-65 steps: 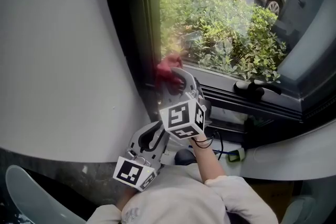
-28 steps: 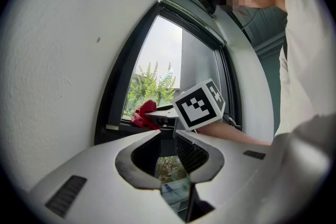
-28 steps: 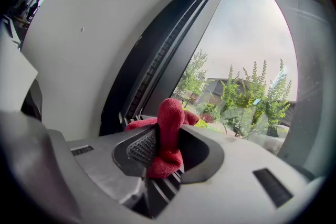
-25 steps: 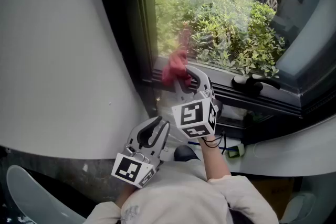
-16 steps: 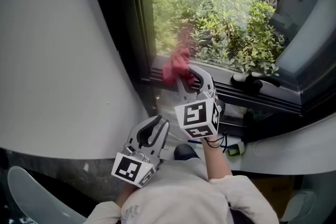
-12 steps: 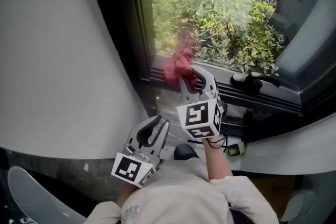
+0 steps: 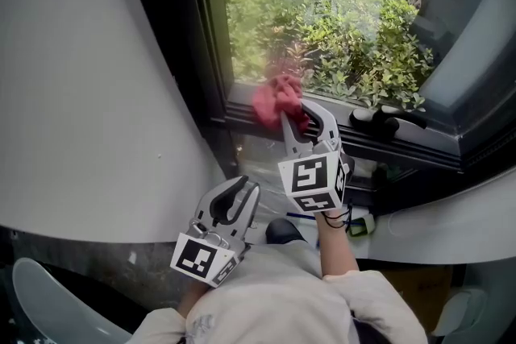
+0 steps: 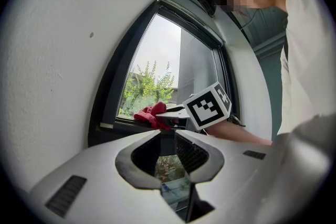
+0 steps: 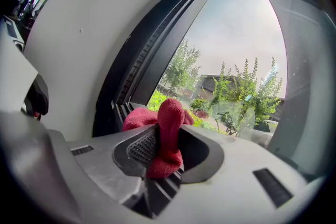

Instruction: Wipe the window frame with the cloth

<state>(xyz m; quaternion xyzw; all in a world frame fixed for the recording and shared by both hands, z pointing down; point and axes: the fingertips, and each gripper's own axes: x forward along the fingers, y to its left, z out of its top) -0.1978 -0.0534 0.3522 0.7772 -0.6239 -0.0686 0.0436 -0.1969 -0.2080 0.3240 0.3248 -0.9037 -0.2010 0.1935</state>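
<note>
Head view: the right hand-held gripper [image 7: 297, 117] presses a red cloth [image 7: 276, 98] onto the bottom rail of a dark window frame [image 7: 242, 118], near its left corner.
One cloth, pinched tight between the right jaws with its bunched end against the rail just below the glass [image 7: 322, 20]. Two grippers: the left hand-held gripper [image 7: 235, 203] hangs low and well back from the window, jaws closed on nothing. One black window handle [image 7: 385, 119] lies on the rail to the right. Likely risks: the cloth snagging in the rail's grooves and pulling free, or the hard jaw tips scraping the glass or bumping the handle.
</note>
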